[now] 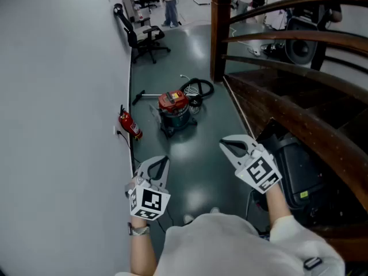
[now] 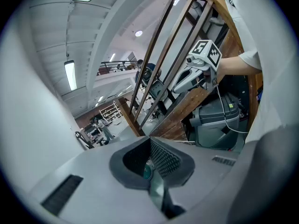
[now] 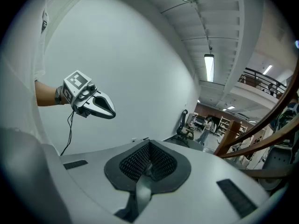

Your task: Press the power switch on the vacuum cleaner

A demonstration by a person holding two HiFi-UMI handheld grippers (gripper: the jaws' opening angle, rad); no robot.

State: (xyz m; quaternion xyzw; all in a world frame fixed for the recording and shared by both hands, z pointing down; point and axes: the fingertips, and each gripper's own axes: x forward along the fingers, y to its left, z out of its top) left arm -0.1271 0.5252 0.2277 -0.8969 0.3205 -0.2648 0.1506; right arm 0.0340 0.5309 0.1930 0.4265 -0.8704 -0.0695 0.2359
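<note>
Red-lidded vacuum cleaner (image 1: 174, 109) stands on the green floor (image 1: 201, 177), untouched; its switch is too small to make out. Hose (image 1: 198, 87) coils just behind the vacuum cleaner, fire extinguisher (image 1: 130, 125) near its left by the wall (image 1: 57, 125), office chair (image 1: 144, 36) well beyond it, wooden stair rail (image 1: 299, 68) to its right. Left gripper (image 1: 165, 160) & right gripper (image 1: 223, 144) hang well short of the vacuum cleaner, aimed twd it, both w/ jaws clenched together, nothing btwn them

vacuum cleaner (image 1: 174, 109) too small to show its power switch, distant people (image 1: 171, 2) blurred
</note>
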